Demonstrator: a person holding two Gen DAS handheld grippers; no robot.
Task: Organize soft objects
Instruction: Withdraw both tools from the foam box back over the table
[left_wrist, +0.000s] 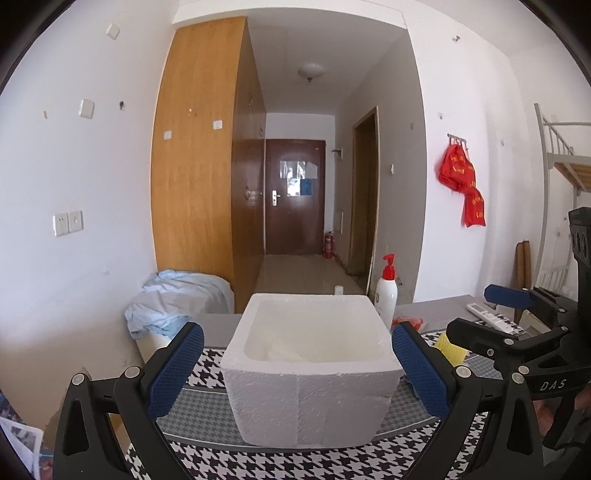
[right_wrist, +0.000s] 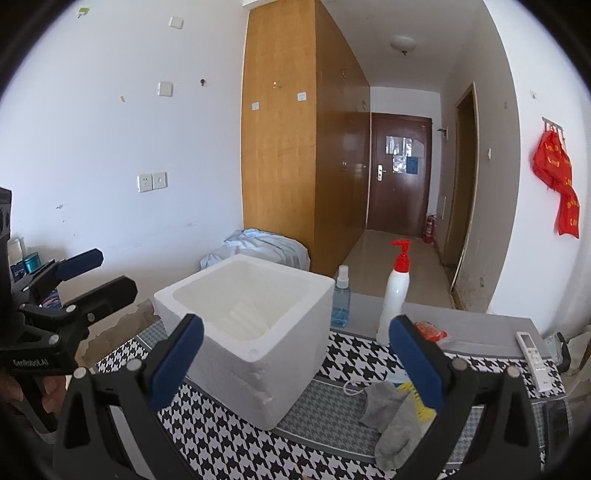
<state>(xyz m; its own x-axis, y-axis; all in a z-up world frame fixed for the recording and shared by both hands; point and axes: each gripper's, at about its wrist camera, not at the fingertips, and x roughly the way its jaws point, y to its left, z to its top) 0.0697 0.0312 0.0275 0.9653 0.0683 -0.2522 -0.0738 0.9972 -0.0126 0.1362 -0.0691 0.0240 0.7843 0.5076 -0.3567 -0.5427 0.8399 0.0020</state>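
My left tongs (left_wrist: 297, 369) are spread wide with nothing between them, hovering in front of the white foam box (left_wrist: 310, 365) on the houndstooth cloth (left_wrist: 207, 365) that covers the counter. My right tongs (right_wrist: 295, 369) are spread too, holding nothing. Through them I see a grey sock (right_wrist: 393, 421) lying crumpled on the cloth to the right of the box, beside a yellow item (right_wrist: 419, 402) I can't identify. Behind the box stand a blue spray bottle (right_wrist: 340, 299) and a white pump bottle (right_wrist: 395, 291). A remote (right_wrist: 532, 354) lies far right.
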